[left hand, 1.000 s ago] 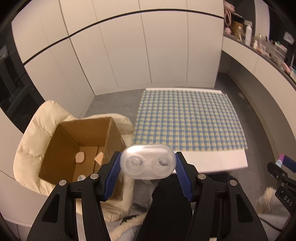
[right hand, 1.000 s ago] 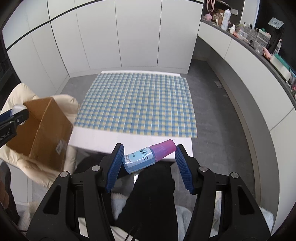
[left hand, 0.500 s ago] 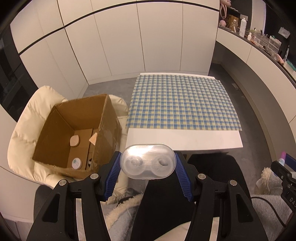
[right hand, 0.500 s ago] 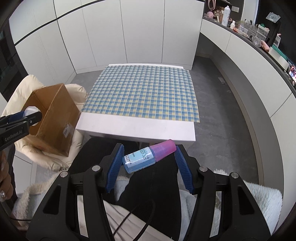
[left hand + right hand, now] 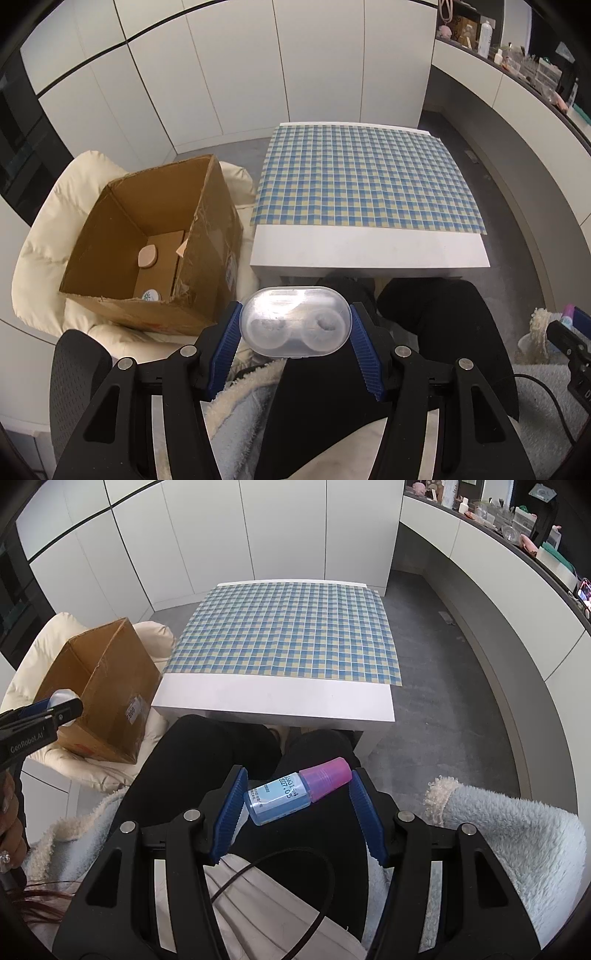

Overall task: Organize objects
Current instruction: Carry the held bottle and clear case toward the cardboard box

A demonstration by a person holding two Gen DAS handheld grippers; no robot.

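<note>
Ahead of me stands the bench (image 5: 369, 251), bare apart from its checked cloth (image 5: 365, 177), and to its left an open cardboard box (image 5: 207, 236) sits on a cream cushioned chair (image 5: 40, 240) with a few small items at the bottom. I am seated, both loads poised over my lap. My left gripper (image 5: 295, 328) pinches a clear twin-well lens case (image 5: 295, 326) end to end between its pads; my right gripper (image 5: 297, 795) clamps a small blue bottle with a pink cap (image 5: 295, 794), lying crosswise and slightly tilted. I judge this the carrying step. Next, each piece needs lowering onto the cloth, well apart, before I ease the pads open.
</note>
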